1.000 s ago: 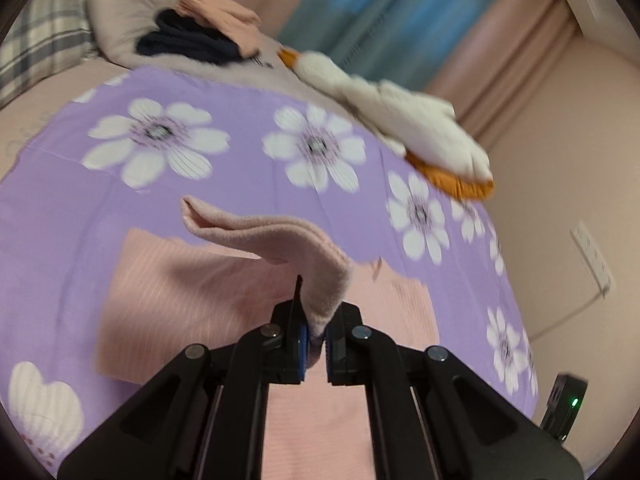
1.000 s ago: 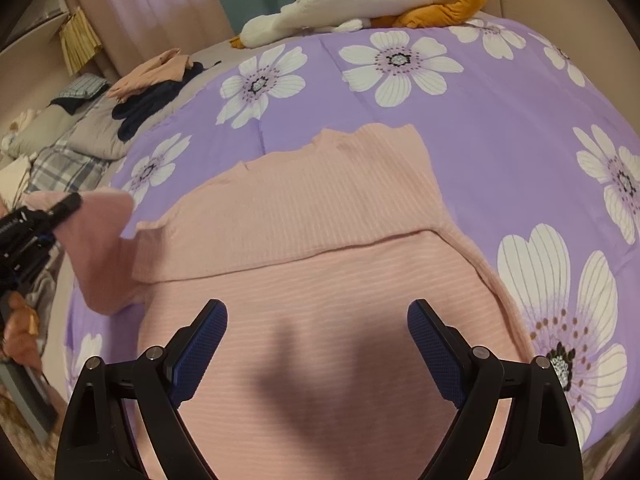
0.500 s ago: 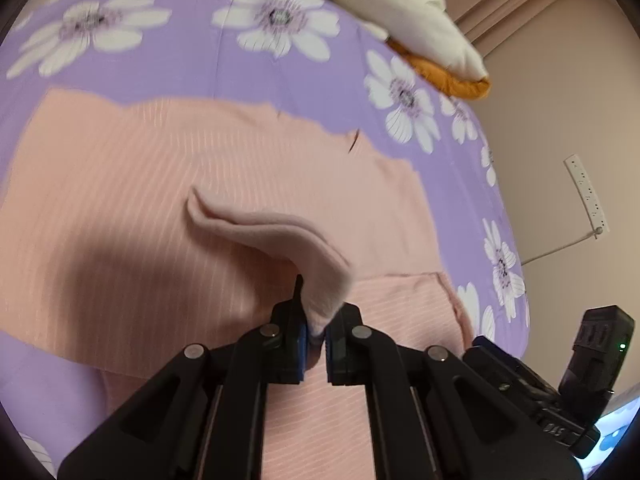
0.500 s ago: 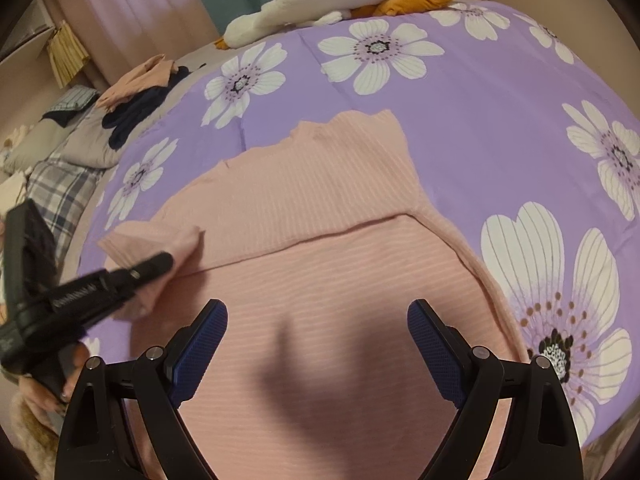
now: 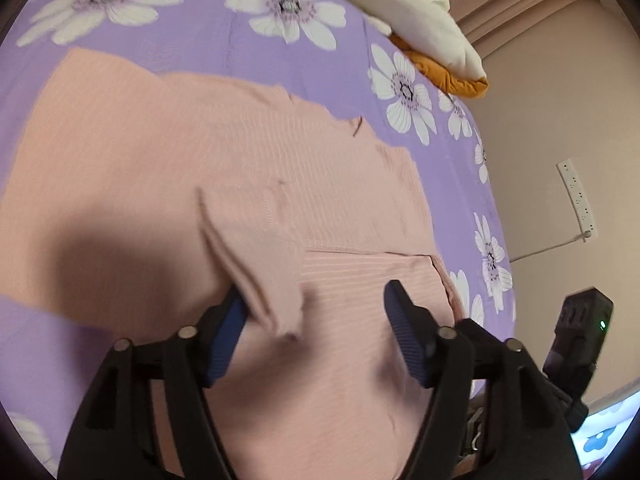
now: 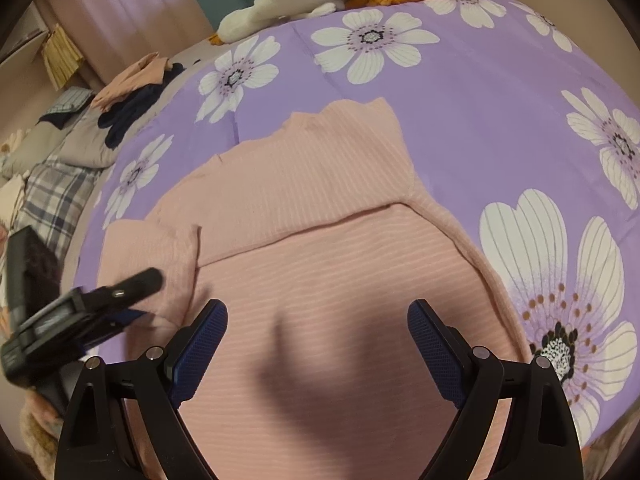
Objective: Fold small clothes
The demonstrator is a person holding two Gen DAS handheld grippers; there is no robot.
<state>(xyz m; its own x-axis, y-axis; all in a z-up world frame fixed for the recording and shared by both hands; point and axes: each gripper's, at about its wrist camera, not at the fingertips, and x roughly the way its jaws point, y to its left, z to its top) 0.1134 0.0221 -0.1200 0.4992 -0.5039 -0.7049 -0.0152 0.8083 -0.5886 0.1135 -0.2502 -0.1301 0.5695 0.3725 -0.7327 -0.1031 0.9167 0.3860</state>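
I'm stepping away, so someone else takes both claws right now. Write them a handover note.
Left claw: jaws opening, letting go of the pink sleeve; the cuff lies against its left pad, not pinched.
Right claw: open, empty, above the sweater's lower half.
Pink ribbed sweater: flat on the purple flowered quilt, top part and one sleeve already folded onto the body.
Left: clear the left claw, check the sleeve lies flat, then make the remaining folds.
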